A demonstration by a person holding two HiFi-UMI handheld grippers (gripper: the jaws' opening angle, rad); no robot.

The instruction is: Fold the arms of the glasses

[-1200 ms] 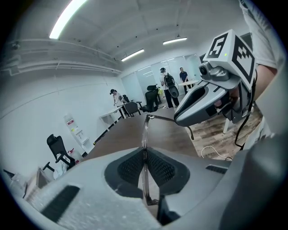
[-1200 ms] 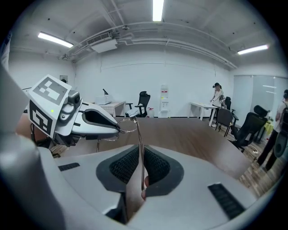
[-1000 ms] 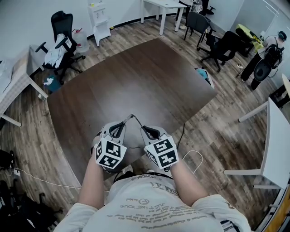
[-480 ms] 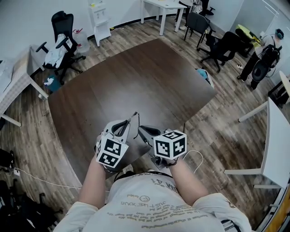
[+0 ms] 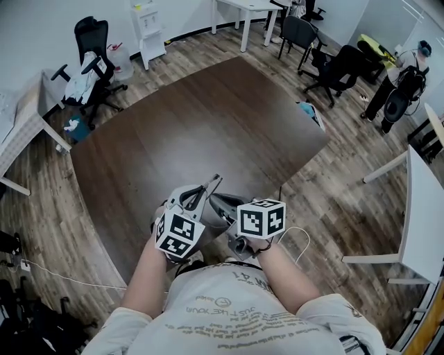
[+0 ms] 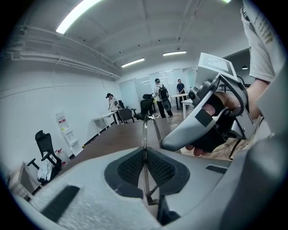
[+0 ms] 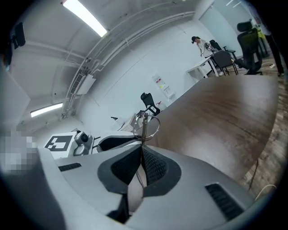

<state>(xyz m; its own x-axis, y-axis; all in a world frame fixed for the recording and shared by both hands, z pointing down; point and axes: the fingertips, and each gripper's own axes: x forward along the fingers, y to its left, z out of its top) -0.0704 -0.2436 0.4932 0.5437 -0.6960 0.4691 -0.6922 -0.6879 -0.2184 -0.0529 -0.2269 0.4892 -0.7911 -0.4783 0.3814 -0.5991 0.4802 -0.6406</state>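
Surface (image 5: 208, 118): large, dark brown wood-grain top, set at an angle to the room. A small blue item I cannot identify sits at its far right edge.

Glasses (image 6: 145, 134): thin wire frame, held in the air between both claws, over the near edge of the surface and close to the person's chest.

Left claw (image 6: 145, 155): pads pinched on the wire frame, which runs up between them.

Right claw (image 7: 142, 155): pads pressed together on a thin wire arm, with a lens ring showing just past the tips. It lies just beside the left claw, and the two tips nearly meet.

Room: wood-plank floor (image 5: 347, 187). Black office chair (image 5: 94, 41) with white cloth, far left. White desk (image 5: 246, 10) by the far wall, with more black chairs (image 5: 333, 69) to its right. A person (image 5: 402, 83) stands far right. White cable (image 5: 295, 239) loops on the floor.
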